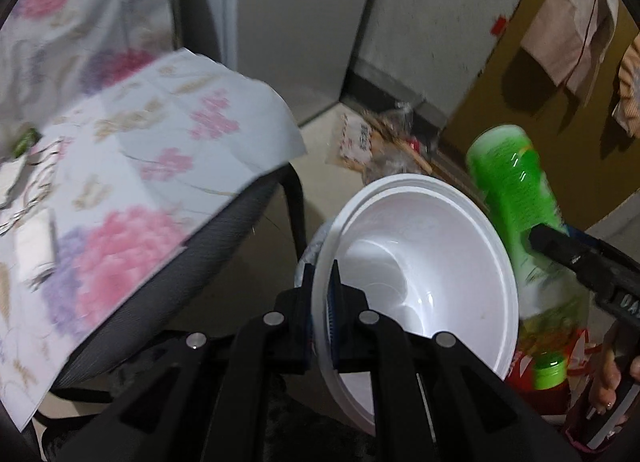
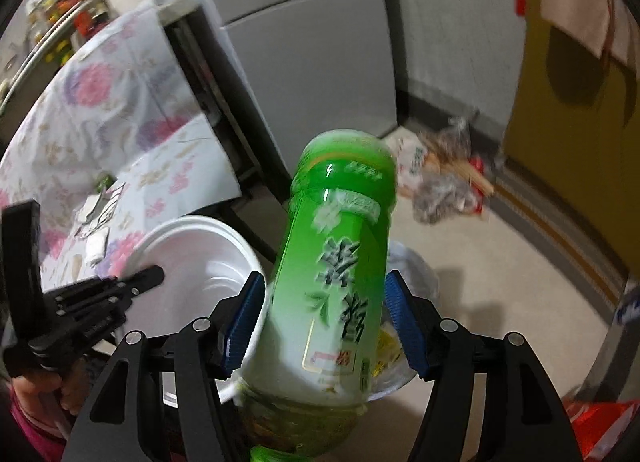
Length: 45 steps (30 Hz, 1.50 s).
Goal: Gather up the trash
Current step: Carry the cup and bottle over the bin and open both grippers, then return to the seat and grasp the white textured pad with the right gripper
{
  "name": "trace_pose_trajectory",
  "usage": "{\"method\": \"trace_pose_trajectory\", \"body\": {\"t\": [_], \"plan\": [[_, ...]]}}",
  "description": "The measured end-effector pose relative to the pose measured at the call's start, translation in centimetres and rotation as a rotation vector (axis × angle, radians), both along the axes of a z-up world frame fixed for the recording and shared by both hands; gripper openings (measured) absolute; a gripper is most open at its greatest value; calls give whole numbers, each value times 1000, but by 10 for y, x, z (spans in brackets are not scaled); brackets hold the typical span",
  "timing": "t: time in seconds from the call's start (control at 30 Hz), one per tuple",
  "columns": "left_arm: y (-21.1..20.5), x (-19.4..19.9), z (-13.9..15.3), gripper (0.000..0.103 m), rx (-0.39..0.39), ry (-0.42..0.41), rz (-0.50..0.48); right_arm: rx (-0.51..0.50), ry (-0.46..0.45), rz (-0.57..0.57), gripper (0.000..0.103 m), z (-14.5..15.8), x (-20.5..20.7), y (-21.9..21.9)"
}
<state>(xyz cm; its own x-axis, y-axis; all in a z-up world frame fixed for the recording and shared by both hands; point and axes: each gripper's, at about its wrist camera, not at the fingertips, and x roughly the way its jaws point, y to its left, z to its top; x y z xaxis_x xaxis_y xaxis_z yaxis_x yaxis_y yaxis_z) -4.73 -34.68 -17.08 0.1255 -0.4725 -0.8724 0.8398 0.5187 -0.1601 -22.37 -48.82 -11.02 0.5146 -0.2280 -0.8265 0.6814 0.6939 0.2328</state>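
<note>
My left gripper (image 1: 322, 298) is shut on the rim of a white foam bowl (image 1: 424, 258), held tilted on its side above the floor. My right gripper (image 2: 324, 314) is shut on a green tea bottle (image 2: 336, 262), held cap downward with its base pointing away. The bottle also shows in the left wrist view (image 1: 516, 198), just right of the bowl, with one right finger (image 1: 560, 246) across it. The bowl shows in the right wrist view (image 2: 192, 262), left of the bottle, with the left gripper (image 2: 140, 280) on its rim. A white-lined bin (image 2: 412, 274) sits below and behind the bottle.
A table with a floral cloth (image 1: 132, 166) stands at the left, small scraps on it. A pile of wrappers and chopsticks (image 2: 444, 178) lies on the floor by the wall. A grey fridge (image 2: 304, 54) stands behind. A yellow door (image 2: 568, 110) is at the right.
</note>
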Motion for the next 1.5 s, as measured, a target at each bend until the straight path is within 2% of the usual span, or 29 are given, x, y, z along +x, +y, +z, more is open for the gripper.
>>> {"method": "trace_pose_trajectory", "body": {"t": [0.03, 0.1, 0.17, 0.2, 0.3, 0.6, 0.77, 0.87, 0.9, 1.03, 1.2, 1.4, 1.5], "plan": [[-6, 0, -5, 9, 6, 22, -11, 8, -6, -14, 74, -2, -2, -5], [-14, 1, -13, 25, 5, 72, -36, -2, -9, -30, 75, -1, -5, -9], [-17, -2, -15, 37, -3, 74, -55, -14, -6, -36, 75, 1, -5, -11], [-16, -3, -12, 39, -11, 64, -59, -18, -7, -30, 75, 2, -5, -11], [-8, 0, -2, 42, -39, 38, -46, -21, -1, -13, 75, 1, -1, -10], [25, 20, 25, 43, -122, 12, 22, -43, -15, 37, 75, 10, 12, 7], [51, 29, 39, 43, -146, -28, 64, -58, -28, 76, 75, 19, 20, 21], [72, 40, 47, 55, -161, -54, 127, -80, -48, 95, 75, 26, 25, 26], [81, 44, 50, 56, -164, -67, 154, -86, -54, 100, 75, 29, 28, 28], [123, 66, 61, 58, -168, -109, 275, -98, -90, 141, 75, 37, 43, 37], [169, 89, 72, 60, -135, -169, 427, -107, -132, 239, 75, 44, 74, 54], [225, 109, 76, 61, -106, -229, 594, -104, -166, 388, 75, 52, 132, 84], [250, 120, 75, 61, -96, -245, 669, -134, -179, 498, 75, 58, 171, 112]]}}
